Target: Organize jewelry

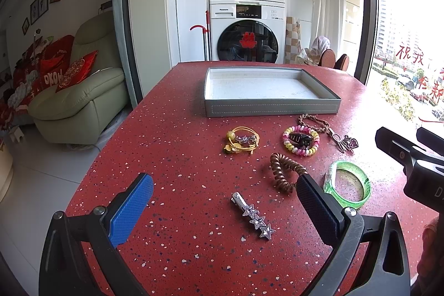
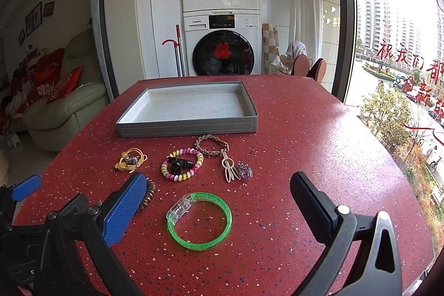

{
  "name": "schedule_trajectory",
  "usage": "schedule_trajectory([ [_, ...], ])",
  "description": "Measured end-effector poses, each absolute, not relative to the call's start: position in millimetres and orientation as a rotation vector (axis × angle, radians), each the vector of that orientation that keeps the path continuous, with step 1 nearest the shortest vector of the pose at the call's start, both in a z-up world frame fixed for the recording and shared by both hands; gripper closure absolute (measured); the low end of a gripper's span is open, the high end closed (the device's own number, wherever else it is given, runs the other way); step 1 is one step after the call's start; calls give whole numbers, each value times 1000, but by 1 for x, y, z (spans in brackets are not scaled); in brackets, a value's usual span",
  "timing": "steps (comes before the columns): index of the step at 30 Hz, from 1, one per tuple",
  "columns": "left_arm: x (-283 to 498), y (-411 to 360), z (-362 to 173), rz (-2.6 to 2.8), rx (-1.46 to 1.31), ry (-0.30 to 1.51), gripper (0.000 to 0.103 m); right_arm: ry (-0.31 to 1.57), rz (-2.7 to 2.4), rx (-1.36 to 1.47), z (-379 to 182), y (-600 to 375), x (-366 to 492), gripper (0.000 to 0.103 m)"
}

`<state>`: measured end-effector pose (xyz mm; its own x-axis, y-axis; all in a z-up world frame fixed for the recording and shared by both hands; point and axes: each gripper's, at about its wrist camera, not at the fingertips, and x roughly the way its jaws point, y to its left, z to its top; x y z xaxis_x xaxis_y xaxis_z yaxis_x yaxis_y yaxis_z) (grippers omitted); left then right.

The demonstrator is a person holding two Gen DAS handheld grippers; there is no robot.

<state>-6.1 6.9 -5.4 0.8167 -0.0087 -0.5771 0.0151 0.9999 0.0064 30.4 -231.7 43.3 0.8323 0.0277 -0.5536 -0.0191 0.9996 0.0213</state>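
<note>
A grey tray (image 1: 273, 108) (image 2: 188, 127) with a white floor stands empty at the far side of the red table. In front of it lie a yellow hair tie (image 1: 241, 140) (image 2: 131, 159), a pink-yellow coil bracelet (image 1: 301, 140) (image 2: 181, 164) around a dark clip, a braided cord with charms (image 1: 327, 126) (image 2: 212, 146), a brown spiral tie (image 1: 283, 171) (image 2: 148, 193), a green bangle (image 1: 347, 185) (image 2: 199, 221) and a silver star clip (image 1: 254, 215). My left gripper (image 1: 224, 193) is open above the star clip. My right gripper (image 2: 219, 193) is open above the green bangle.
The red speckled table (image 1: 180, 157) (image 2: 319, 135) ends at a window on the right. Stacked washing machines (image 1: 247, 18) stand behind it, a green sofa (image 1: 80, 93) to the left. The right gripper shows at the left wrist view's right edge (image 1: 410, 154).
</note>
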Motion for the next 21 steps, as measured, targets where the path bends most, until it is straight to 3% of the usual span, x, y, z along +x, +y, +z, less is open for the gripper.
schedule_trajectory([
  [21, -6, 6, -7, -12, 13, 617, 0, 589, 24, 15, 43, -231, 30, 0],
])
